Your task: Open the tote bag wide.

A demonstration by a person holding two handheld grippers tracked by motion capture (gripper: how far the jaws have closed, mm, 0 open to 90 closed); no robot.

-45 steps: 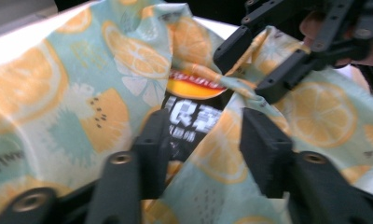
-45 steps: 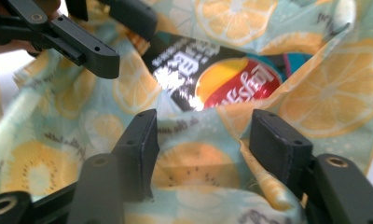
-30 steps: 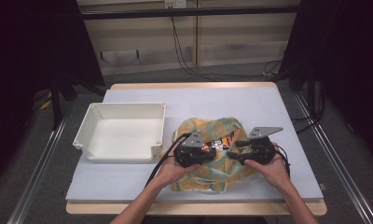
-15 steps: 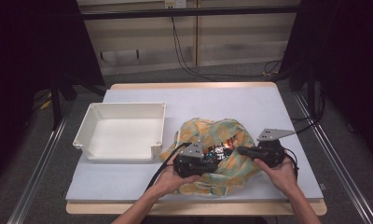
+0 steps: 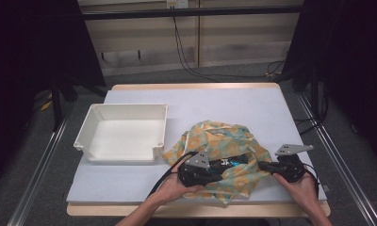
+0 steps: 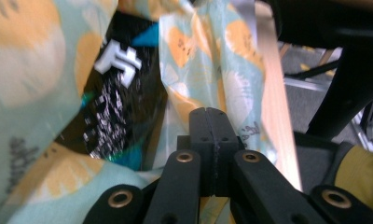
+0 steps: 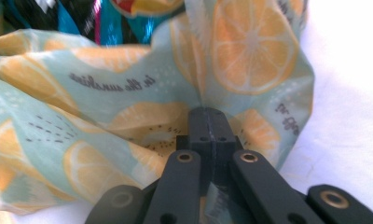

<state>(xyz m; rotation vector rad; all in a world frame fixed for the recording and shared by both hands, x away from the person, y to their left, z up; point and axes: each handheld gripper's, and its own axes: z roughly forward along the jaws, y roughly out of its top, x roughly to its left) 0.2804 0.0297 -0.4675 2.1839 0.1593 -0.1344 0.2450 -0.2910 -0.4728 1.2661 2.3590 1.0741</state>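
Both forearms reach in from below. The left gripper (image 5: 223, 172) and the right gripper (image 5: 263, 165) point inward toward each other, each with jaws pressed fully together.

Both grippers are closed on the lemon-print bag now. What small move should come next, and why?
Probably pull the left gripper and right gripper gently apart: each pinches an edge of the lemon-print bag, and the dark packet shows in its narrow mouth.

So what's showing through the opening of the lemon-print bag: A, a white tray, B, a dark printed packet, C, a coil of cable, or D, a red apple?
B: a dark printed packet with white lettering sits inside the open lemon-print bag.
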